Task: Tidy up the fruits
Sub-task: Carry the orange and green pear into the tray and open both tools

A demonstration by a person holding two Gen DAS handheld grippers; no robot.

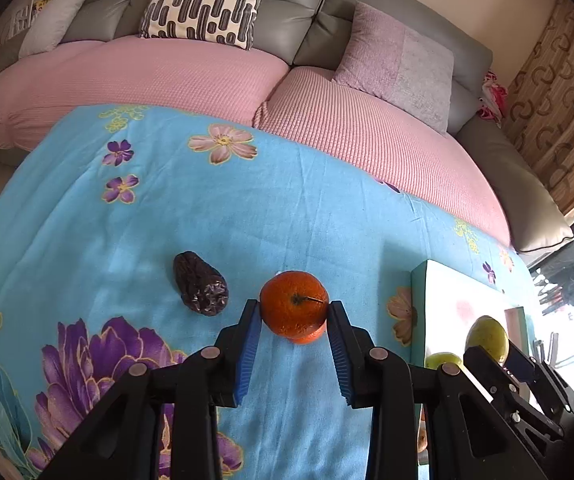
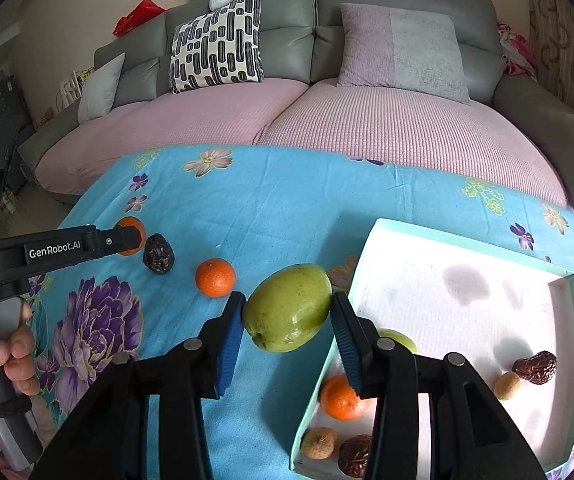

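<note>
surface: bench under blue floral cloth [image 2: 287, 208], grey sofa [image 2: 367, 8] behind
oranges: three; one in left tongs, one loose [image 2: 215, 277] on cloth, one in tray [image 2: 341, 398]
dates: one on cloth [image 2: 158, 253], two in tray
green fruit: one held, one in tray
left tongs [image 1: 293, 312]: part open, pads against orange [image 1: 293, 306]
right tongs [image 2: 287, 312]: wide, clamping green fruit [image 2: 287, 308] just left of tray [image 2: 467, 240]
room: tray's middle bare

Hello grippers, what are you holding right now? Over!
Left gripper pinching tangerine. Right gripper holding green fruit beside tray. Nothing blocking.
</note>
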